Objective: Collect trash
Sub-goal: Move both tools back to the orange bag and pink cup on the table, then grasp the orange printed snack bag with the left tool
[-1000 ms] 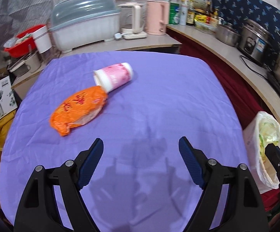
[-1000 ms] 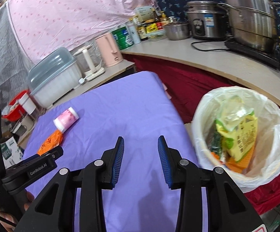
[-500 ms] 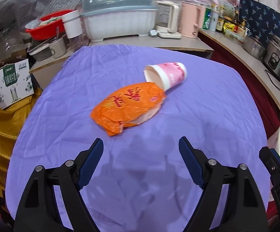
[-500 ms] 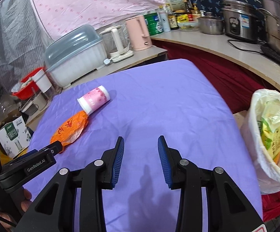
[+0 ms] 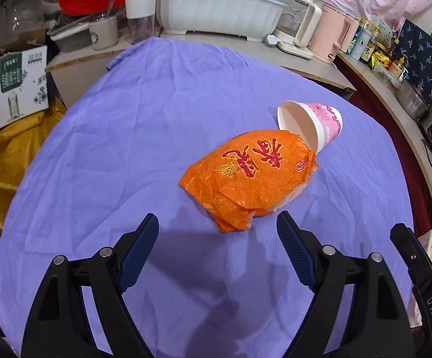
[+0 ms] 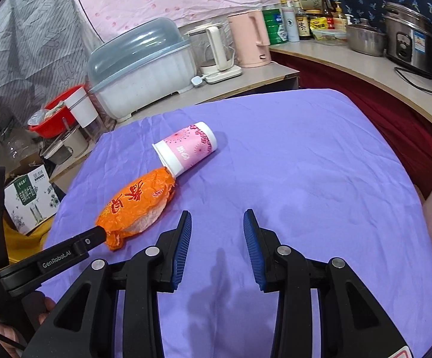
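Orange snack bag (image 5: pixel 251 176) lies on the purple worktop (image 5: pixel 126 155), touching the tipped paper cup (image 5: pixel 314 123). Left gripper (image 5: pixel 217 250) wide open, empty; right gripper (image 6: pixel 217 250) part-open, empty. Bag looks light, crinkly, slippery: pinch near end.

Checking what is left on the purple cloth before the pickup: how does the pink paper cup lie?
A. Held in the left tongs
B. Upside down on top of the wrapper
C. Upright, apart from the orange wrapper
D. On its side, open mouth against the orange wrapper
D: the pink paper cup lies on its side, its open rim meeting the orange wrapper; no tongs touch either.
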`<state>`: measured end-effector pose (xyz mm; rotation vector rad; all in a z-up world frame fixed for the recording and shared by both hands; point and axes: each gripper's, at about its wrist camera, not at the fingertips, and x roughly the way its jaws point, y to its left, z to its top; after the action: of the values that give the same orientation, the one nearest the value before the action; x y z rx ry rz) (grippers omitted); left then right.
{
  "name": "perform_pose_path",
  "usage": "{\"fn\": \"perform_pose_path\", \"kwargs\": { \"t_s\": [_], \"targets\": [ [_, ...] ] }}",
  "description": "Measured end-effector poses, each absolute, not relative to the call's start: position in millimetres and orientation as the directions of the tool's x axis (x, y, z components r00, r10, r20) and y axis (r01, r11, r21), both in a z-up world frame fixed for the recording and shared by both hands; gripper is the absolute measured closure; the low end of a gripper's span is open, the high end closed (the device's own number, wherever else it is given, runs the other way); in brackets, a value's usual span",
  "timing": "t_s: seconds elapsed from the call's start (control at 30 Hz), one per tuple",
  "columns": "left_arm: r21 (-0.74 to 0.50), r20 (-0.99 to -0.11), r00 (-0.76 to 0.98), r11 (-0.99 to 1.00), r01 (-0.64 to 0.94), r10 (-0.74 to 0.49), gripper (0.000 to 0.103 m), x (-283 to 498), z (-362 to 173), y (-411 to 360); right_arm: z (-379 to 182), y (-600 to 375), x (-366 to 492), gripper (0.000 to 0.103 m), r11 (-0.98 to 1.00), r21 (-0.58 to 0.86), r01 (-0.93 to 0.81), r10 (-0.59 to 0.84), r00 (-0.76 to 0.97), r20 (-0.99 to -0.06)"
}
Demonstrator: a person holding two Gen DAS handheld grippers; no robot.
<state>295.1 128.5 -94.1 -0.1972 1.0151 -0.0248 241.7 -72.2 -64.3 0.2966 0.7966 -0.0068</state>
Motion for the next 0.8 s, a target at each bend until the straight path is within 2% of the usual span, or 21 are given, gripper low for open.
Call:
{"fn": "perform_pose_path", "kwargs": {
  "t_s": [0.2,0.3,0.37,0.57,0.67,0.8],
  "targets": [
    [-0.242,-0.852,0.493,0.967,-0.074,-0.175,0.021,317,-111,130,-74,-61,266,0.067,0.961,0.257,0.102,0.118,0.690,-0.714],
    [-0.242,-0.852,0.493,0.968,-0.072,-0.177,0.026,324,-113,126,-78,-55,280,0.067,0.963,0.254,0.094,0.123,0.684,-0.719],
    [-0.244,-0.855,0.483,0.968,-0.057,-0.187,0.044,330,-114,124,-81,-52,288,0.067,0.964,0.251,0.089,0.125,0.681,-0.722],
    [-0.219,-0.847,0.499,0.976,-0.016,-0.182,0.077,338,-108,120,-89,-38,314,0.067,0.965,0.251,0.074,0.138,0.673,-0.727],
    [-0.193,-0.838,0.525,0.981,-0.031,-0.148,0.084,341,-100,126,-91,-34,326,0.065,0.963,0.259,0.070,0.146,0.674,-0.725],
    [-0.146,-0.820,0.565,0.987,-0.064,-0.085,0.084,343,-90,138,-97,-29,340,0.063,0.959,0.275,0.067,0.162,0.666,-0.728]
  ]
}}
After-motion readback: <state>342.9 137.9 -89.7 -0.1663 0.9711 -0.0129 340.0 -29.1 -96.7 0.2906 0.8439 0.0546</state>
